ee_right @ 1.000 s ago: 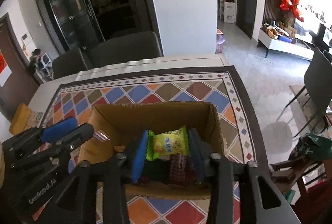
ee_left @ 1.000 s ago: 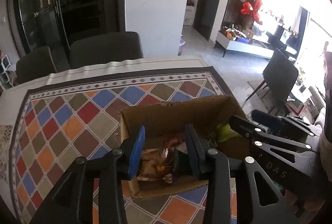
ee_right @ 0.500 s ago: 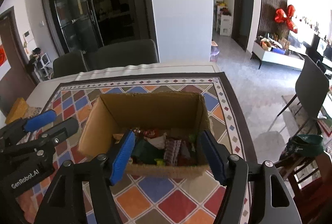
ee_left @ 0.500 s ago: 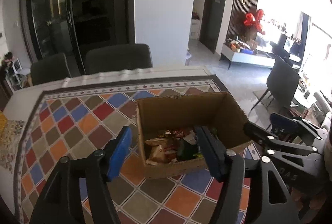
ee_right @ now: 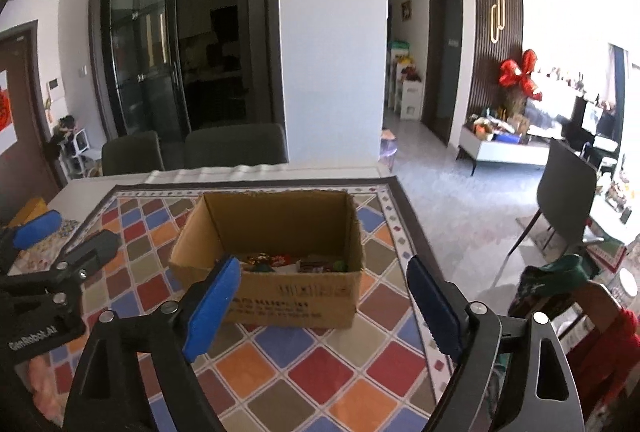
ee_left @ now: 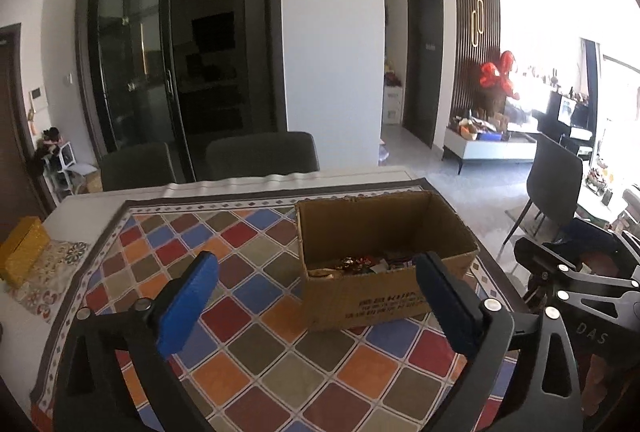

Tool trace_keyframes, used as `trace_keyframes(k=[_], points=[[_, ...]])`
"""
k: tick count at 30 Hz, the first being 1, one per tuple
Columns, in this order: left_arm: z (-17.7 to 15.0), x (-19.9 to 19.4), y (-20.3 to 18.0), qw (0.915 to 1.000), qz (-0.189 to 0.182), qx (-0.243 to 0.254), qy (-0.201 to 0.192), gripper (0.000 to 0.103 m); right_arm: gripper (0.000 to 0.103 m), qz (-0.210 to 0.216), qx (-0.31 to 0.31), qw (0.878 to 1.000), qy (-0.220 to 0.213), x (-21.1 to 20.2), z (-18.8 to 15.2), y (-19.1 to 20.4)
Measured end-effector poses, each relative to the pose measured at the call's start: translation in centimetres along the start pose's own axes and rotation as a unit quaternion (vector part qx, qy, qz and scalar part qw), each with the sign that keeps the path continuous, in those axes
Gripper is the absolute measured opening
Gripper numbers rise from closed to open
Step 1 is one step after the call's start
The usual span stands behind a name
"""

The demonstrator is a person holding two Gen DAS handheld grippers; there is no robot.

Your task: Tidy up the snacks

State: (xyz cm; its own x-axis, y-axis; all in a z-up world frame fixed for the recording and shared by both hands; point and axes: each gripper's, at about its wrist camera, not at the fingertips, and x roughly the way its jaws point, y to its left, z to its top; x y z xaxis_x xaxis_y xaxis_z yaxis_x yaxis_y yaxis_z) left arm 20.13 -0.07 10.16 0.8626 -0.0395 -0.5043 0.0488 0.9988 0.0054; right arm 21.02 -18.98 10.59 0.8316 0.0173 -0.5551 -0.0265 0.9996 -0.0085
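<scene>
An open cardboard box stands on the patterned tablecloth, and several snack packets lie in its bottom. My left gripper hovers short of the box's near left corner, its jaws opening wide with nothing between the blue pads. My right gripper sits in front of the box's near wall, its jaws also opening and holding nothing. The snack packets show over the rim. Each gripper appears at the edge of the other's view: the right gripper, the left gripper.
A yellow box lies at the table's far left. Two dark chairs stand behind the table and another chair on the floor to the right. A chair with red and green cloth is near the table's right edge.
Both grippers were shut on snack packets over the box. They have let the packets fall in, opened wide, and drawn back and up from the box.
</scene>
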Motion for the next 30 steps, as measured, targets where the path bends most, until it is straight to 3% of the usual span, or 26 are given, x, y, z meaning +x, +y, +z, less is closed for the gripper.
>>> trace_keyframes(k=[15, 30], points=[[-4.2, -6.1, -0.6, 0.9996, -0.007, 0.007, -0.027, 0.103, 0.092, 0.006, 0.008, 0.999, -0.044, -6.8, -4.5, 0.0], [-6.9, -9.6, -0.5, 0.9983, -0.007, 0.006, -0.057, 0.103, 0.093, 0.009, 0.008, 0.998, -0.062, -10.2, -7.2, 0.2]])
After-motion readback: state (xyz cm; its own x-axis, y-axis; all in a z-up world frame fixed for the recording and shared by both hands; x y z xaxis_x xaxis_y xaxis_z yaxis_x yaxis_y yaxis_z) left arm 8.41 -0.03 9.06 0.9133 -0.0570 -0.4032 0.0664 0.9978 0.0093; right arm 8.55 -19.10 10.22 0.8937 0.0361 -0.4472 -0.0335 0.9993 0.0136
